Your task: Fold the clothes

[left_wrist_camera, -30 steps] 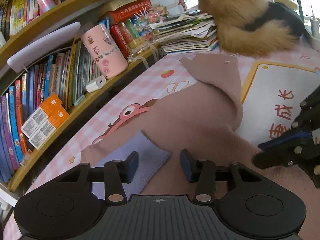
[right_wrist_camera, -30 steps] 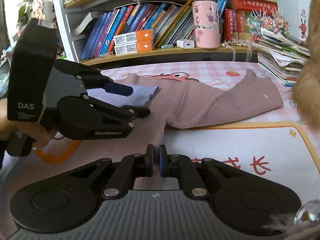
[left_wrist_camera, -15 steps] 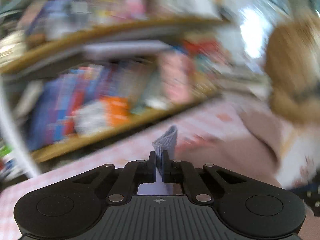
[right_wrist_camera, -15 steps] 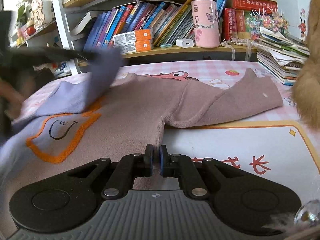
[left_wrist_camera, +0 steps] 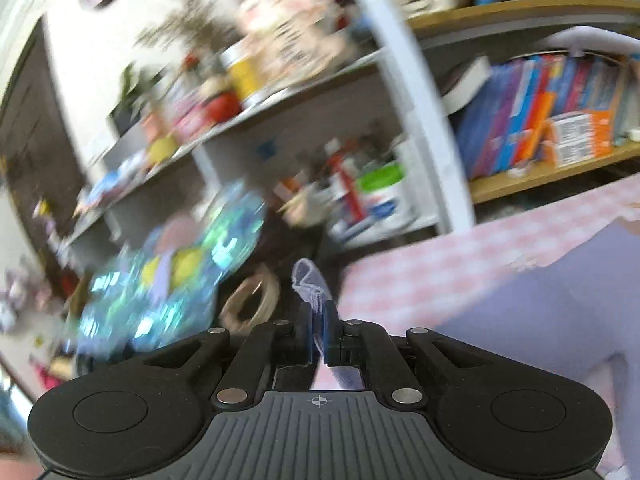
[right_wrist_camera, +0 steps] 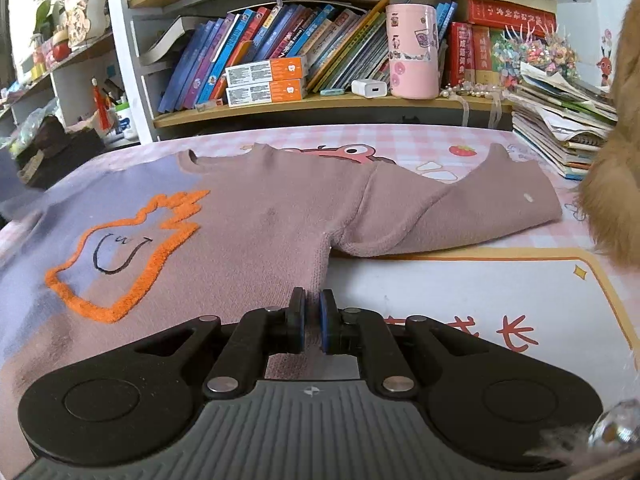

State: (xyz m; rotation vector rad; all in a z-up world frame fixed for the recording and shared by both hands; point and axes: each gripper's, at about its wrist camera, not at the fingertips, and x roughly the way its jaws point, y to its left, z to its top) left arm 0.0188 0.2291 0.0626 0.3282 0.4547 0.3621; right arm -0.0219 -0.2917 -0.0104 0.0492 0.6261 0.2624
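From the left wrist camera, the left gripper (left_wrist_camera: 317, 330) is clenched on a thin lavender cuff (left_wrist_camera: 309, 286) — a soft knit edge poking up between the blue-lined pads, with the rest of the lavender sleeve (left_wrist_camera: 552, 304) draping off to the right over the pink checked tablecloth (left_wrist_camera: 432, 252). Everything behind is motion-smeared; a second ago this gripper stood wide open above the folded sleeve, and now it faces the cluttered white shelving (left_wrist_camera: 416, 92) instead of the books. From the right wrist camera, the right gripper (right_wrist_camera: 311, 314) is pinched on the fuzzy mauve hem of the sweater (right_wrist_camera: 280, 220), as it was before. The sweater lies flat on the table, its lavender half with the raised orange outline patch (right_wrist_camera: 132, 248) now spread open where the other tool had blocked the view.
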